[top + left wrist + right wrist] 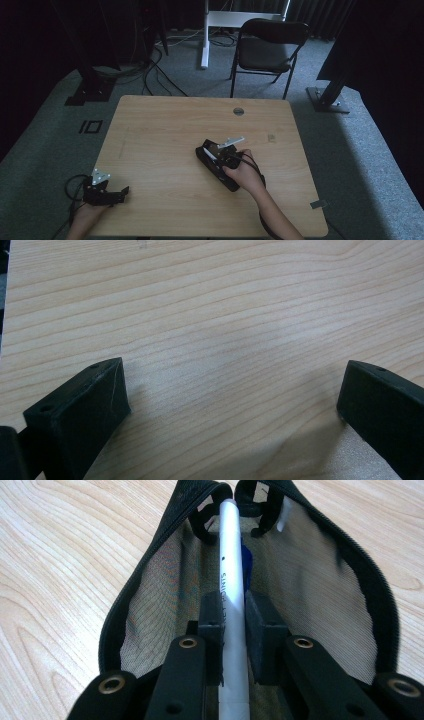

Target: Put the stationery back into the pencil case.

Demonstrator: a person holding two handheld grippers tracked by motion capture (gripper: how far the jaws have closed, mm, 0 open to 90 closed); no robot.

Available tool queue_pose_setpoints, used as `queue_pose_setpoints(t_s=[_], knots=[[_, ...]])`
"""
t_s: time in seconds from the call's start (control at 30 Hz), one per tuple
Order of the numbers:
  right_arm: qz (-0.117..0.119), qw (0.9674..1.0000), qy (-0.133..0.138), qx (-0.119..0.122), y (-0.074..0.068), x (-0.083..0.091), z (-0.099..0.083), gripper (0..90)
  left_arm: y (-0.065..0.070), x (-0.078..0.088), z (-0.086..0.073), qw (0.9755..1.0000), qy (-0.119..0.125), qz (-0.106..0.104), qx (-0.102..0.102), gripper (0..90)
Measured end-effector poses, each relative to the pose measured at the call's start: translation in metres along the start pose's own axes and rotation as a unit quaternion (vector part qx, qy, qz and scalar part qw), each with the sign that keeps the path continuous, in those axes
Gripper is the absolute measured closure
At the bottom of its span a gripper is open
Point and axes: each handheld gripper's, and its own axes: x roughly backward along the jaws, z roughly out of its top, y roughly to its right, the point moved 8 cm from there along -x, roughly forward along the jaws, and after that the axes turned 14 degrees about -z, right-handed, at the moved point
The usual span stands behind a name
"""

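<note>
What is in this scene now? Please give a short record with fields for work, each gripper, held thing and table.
work: putting a pen into a mesh pouch
right gripper: shut on the white pen, over the open black mesh pouch
left gripper: open, nothing between its jaws, at the table's near left corner
table: light wood
behind table: black folding chair

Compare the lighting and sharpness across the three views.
High view: dim, surroundings near black, wooden table the brightest area. Left gripper view: evenly lit, grain sharp, soft shadows beside the open jaws. Right gripper view: bright; white pen and mesh pencil case sharp, near jaws slightly soft.
</note>
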Motion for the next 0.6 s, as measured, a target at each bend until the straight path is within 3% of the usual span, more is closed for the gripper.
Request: queue_pose_setpoints(t_s=[0.23, 0.6], knots=[[-0.001, 0.9998, -0.019, 0.009, -0.0041, -0.0069, -0.0019, 78.3, 0.0000, 0.0000, 0.0000, 1.0000, 0.000, 0.000, 0.000, 0.1], [0.011, 0.9999, -0.011, -0.005, -0.0037, -0.0038, -0.0010, 75.7, 0.0000, 0.0000, 0.0000, 1.0000, 0.000, 0.000, 0.000, 0.1]])
